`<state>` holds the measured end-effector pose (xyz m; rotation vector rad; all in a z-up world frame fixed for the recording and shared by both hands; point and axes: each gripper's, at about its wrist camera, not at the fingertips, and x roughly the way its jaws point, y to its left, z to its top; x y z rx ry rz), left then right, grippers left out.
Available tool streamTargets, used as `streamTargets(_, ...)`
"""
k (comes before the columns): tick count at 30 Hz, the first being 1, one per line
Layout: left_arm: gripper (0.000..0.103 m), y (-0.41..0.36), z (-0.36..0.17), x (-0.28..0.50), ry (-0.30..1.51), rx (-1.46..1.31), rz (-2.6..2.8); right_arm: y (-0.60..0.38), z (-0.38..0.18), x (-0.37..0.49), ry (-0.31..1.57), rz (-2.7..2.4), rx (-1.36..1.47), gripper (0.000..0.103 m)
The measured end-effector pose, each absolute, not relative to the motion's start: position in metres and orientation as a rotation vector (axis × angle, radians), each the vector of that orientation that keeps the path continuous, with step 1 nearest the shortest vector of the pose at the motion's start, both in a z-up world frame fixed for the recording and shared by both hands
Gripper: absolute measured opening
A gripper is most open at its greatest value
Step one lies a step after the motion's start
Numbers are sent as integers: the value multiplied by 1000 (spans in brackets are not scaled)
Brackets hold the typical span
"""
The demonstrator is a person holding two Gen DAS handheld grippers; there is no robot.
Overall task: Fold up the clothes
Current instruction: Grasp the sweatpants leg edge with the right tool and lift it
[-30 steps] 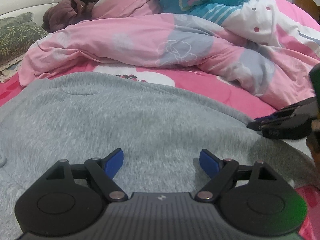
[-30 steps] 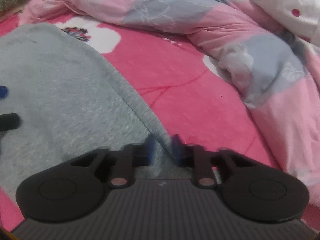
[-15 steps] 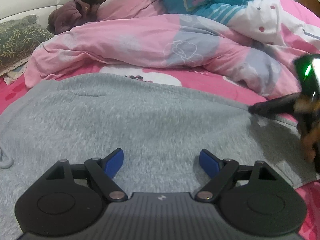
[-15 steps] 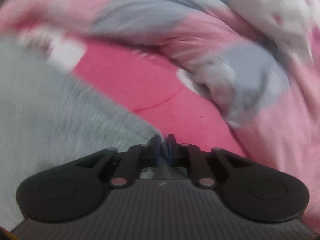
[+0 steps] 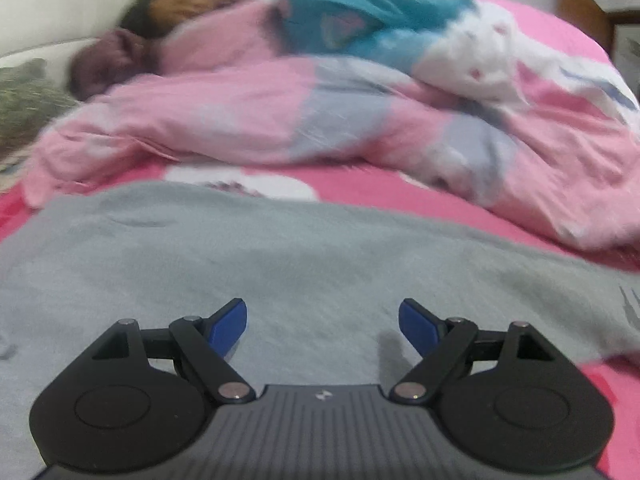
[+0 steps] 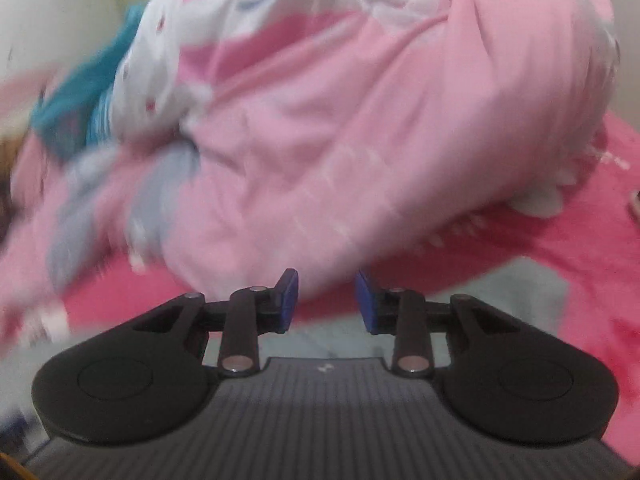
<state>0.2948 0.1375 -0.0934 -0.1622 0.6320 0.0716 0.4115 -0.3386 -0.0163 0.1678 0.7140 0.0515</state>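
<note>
A grey fleece garment (image 5: 304, 256) lies spread flat on the pink bed sheet (image 5: 360, 196). My left gripper (image 5: 323, 326) hovers low over its near part, open, with nothing between its blue pads. In the right wrist view my right gripper (image 6: 326, 300) is over the sheet, jaws opening with nothing between them. A pale grey strip of the garment (image 6: 532, 292) lies under and to the right of it. That view is blurred by motion.
A bunched pink, grey and white duvet (image 5: 304, 120) (image 6: 380, 140) lies across the bed behind the garment. A person (image 5: 160, 20) lies under it at the back left beside a patterned pillow (image 5: 24, 96). A wooden cabinet (image 5: 584, 16) stands at the far right.
My right gripper let go of the garment's right edge, swung away to the right and rolled; it has left the left wrist view. The left gripper stayed open over the garment.
</note>
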Motion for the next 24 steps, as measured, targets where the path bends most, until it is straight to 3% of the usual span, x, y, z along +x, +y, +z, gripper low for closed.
streamTargets(2,84,135,-101,299,676,-161,62,-328,-27,413,757,112,36,47)
streamTargets(4,84,138,-103,300,678,-179,59,-313,-39,420,763,114,-123,53)
streamTargets(12,86,137,-105,298,676,-177,52,-352,-69,438,757,-3,-252,54)
streamTargets(14,87,137,-105,298,676,-177,52,-397,-65,435,720,-116,-119,59)
streamTargets(19,88,134,-106,298,674,-160,53,-534,-77,405,630,-276,525,61)
streamTargets(24,90,133,-108,298,666,-159,46,-572,-111,415,650,-154,878,61)
